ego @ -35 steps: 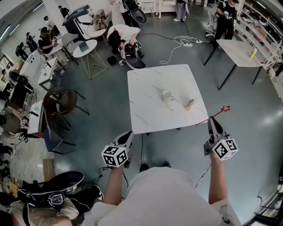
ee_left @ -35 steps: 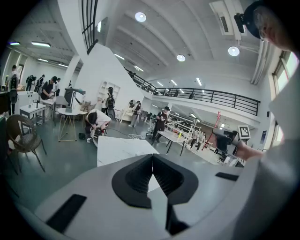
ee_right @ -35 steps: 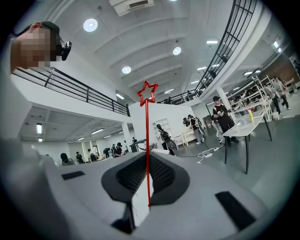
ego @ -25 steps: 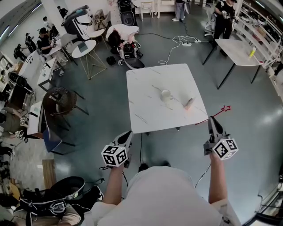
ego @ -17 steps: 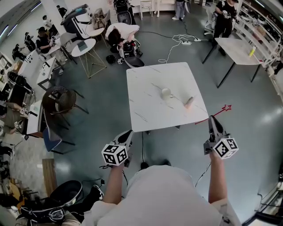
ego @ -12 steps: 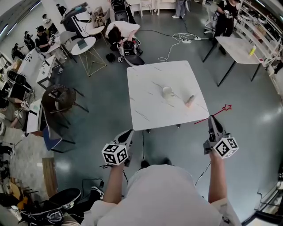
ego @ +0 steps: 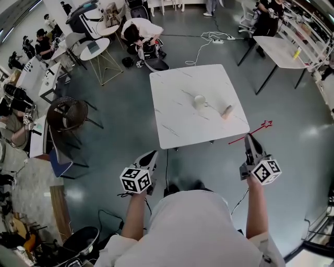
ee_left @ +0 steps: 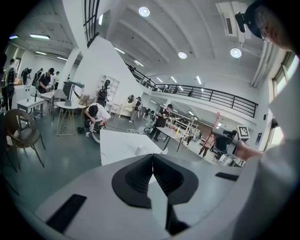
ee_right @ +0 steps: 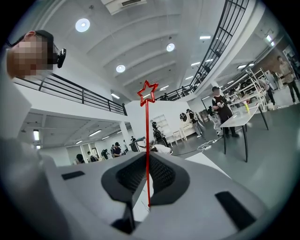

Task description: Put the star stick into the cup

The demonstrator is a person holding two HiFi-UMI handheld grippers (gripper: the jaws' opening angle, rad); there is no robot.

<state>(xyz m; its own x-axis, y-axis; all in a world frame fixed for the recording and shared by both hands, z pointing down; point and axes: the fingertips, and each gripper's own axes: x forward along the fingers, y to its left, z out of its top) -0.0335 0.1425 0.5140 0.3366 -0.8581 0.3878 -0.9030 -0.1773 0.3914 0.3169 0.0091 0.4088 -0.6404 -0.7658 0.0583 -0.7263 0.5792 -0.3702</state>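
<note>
Grey hall floor lies between the person and the white marble-topped square table (ego: 177, 125); the small white cup (ego: 199, 100) stands near mid-top, well ahead and left of the right gripper (ego: 250, 137). That gripper's jaws are clamped on the thin red star-tipped stick (ego: 260, 129), which lies crosswise to them with the star outboard to the right. The left gripper (ego: 152, 155) is pressed closed on nothing, and a small tan object (ego: 226, 111) near the cup likely crowds the right-hand approach.

A white marble counter (ego: 175, 117) stands on a glossy grey floor (ego: 125, 148). Left of it sits a dark wicker chair (ego: 65, 112), behind-left of it a round white table (ego: 96, 48). Round ceiling lights (ee_left: 144, 11) glow overhead.
</note>
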